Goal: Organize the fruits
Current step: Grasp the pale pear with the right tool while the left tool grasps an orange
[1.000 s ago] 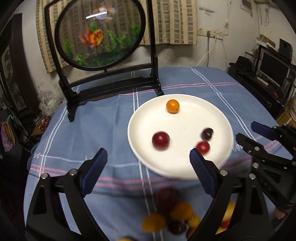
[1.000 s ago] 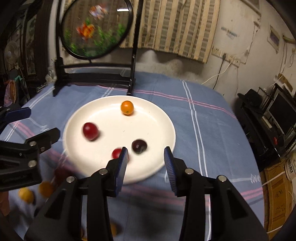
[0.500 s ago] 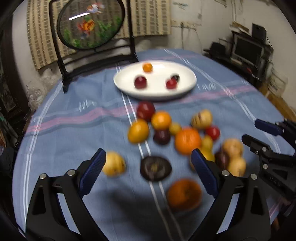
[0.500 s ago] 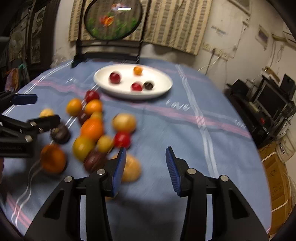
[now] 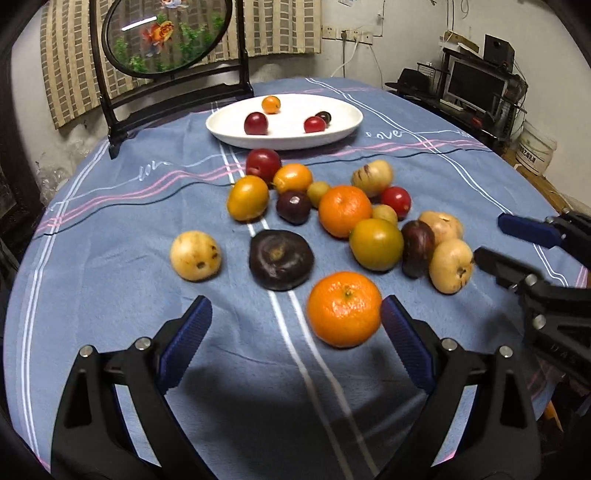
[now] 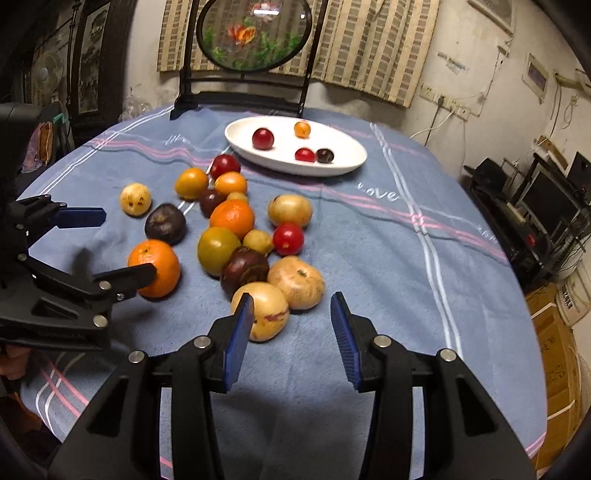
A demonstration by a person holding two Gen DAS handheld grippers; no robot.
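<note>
A white plate [image 5: 343, 127] [image 6: 240, 142] at the far side of the table holds several small fruits, red, orange and dark. Nearer, a pile of loose fruit lies on the blue cloth: oranges, yellow tomatoes, red plums and dark purple ones. My left gripper [image 5: 293, 314] is open wide. A near orange [image 5: 343, 308] [image 6: 157, 267] sits just inside its right finger, untouched. My right gripper [image 6: 291, 306] is open with a narrower gap, and a pale yellow fruit [image 6: 267, 314] [image 5: 450, 266] lies just ahead of its left fingertip. Neither gripper holds anything.
A round fish-picture screen on a black stand [image 5: 166, 37] [image 6: 255, 33] rises behind the plate. A blue striped cloth [image 5: 110, 280] covers the round table. Bare cloth lies to the right of the pile [image 6: 388, 258]. Shelves with a monitor [image 5: 476, 86] stand off to the right.
Both grippers have drawn back from the plate and dropped lower, so the loose fruit pile now lies right in front of them. Their jaw gaps look unchanged.
</note>
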